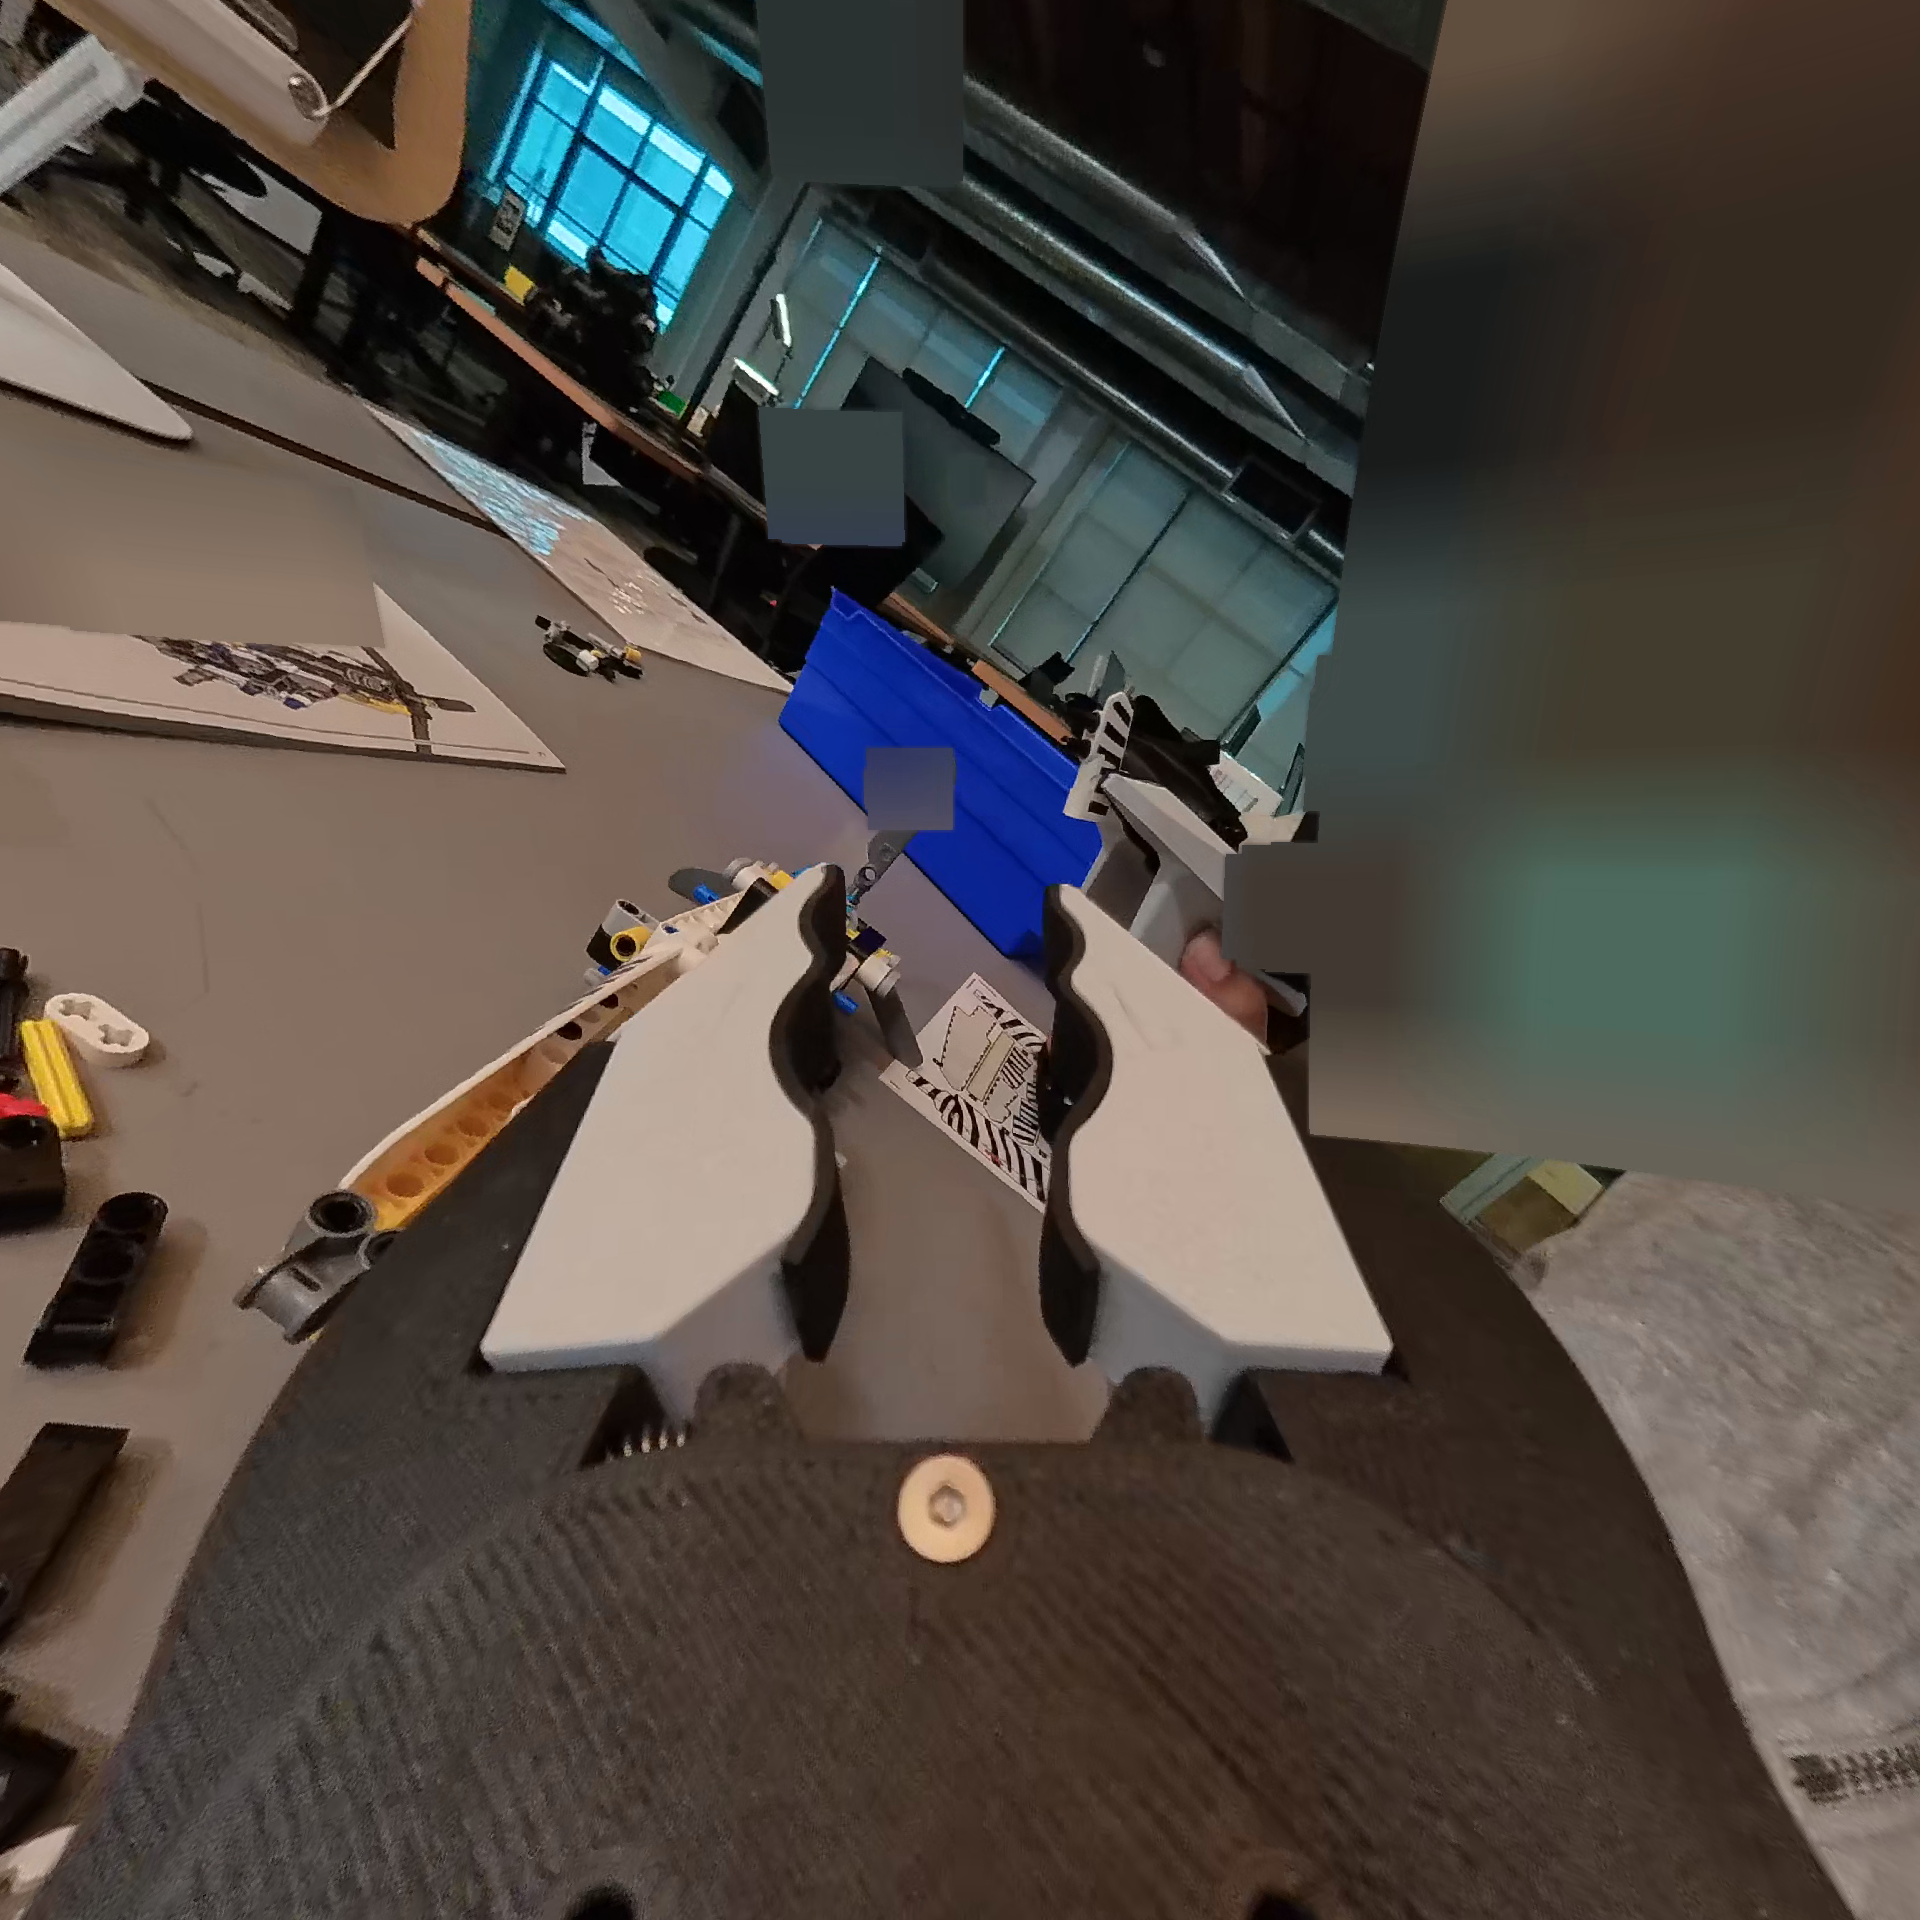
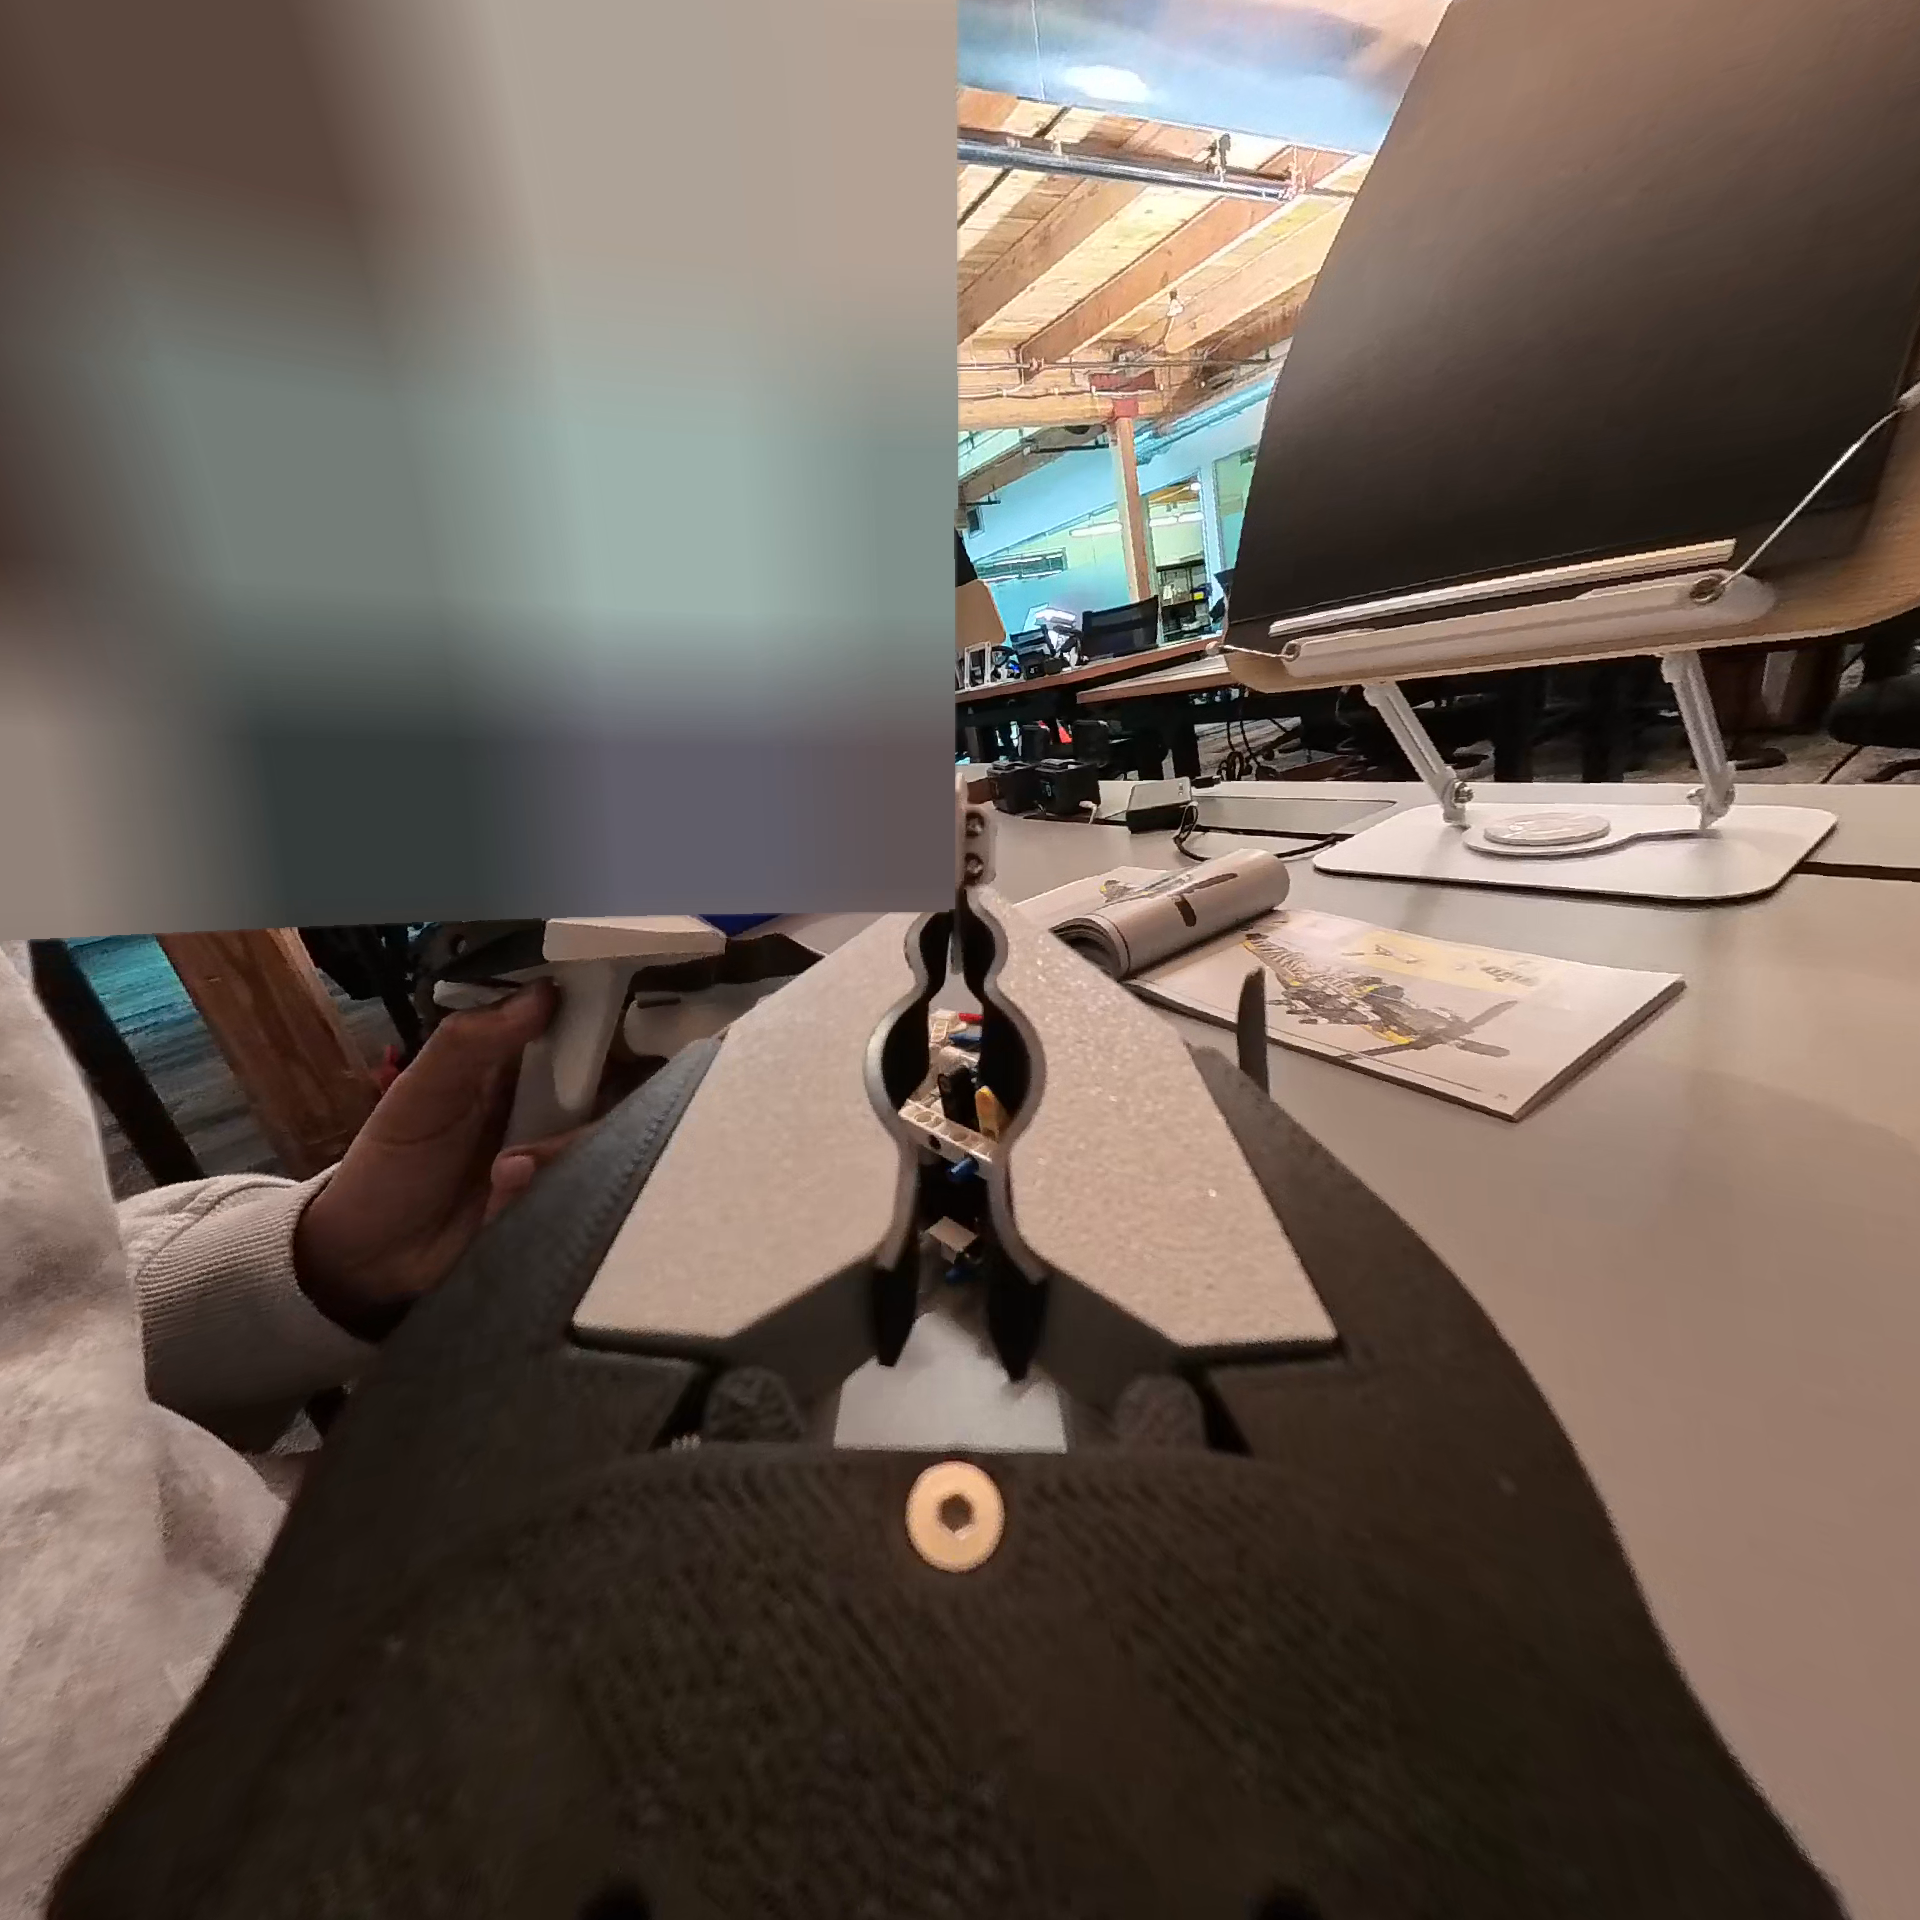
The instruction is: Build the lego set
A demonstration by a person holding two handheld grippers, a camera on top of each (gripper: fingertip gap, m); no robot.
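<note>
The right hand-held gripper is pressed together, pinching a white lego piece at its tips. The left hand-held gripper is spread; the lego model lies on the counter just beside its left finger.

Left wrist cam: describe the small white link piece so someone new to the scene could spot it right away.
Start at the grey table and go to the loose parts along the view's left edge. Just right of the yellow ribbed piece lies the white link, flat on the table. It is the only white loose part there, a short rounded oval with two cross-shaped holes; its neighbours are yellow, red or black.
</note>
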